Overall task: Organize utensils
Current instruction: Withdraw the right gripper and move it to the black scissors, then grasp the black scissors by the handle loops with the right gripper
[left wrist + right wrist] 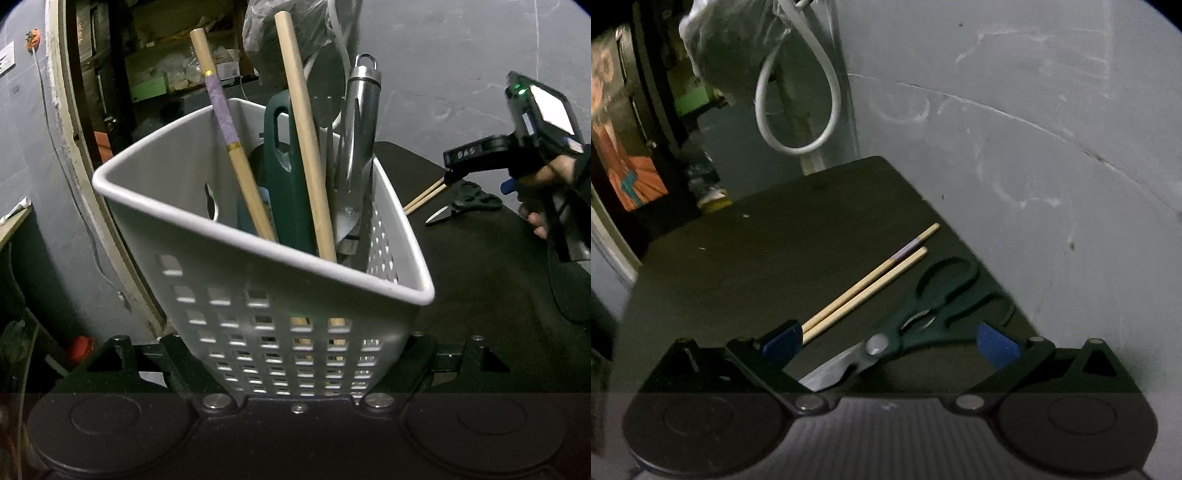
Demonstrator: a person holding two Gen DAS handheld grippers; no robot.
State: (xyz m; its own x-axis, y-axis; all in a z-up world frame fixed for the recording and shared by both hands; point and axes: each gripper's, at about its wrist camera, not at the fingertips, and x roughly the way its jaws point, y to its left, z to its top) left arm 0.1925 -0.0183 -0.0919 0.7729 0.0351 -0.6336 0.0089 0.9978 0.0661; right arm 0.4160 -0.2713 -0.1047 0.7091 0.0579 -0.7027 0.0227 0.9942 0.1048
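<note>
Right gripper (888, 345) hung with jaws spread over the scissors (923, 314), which lay near the table's (738, 258) right edge beside two chopsticks (871, 282). Left gripper (291, 354) pinched the grey perforated basket (266, 266), tilted, holding chopsticks and utensils.

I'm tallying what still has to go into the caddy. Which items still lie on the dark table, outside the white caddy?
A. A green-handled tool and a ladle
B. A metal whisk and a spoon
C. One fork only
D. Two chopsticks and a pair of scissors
D: the right wrist view shows two chopsticks lying side by side, with the scissors beside them, on the dark table.
</note>
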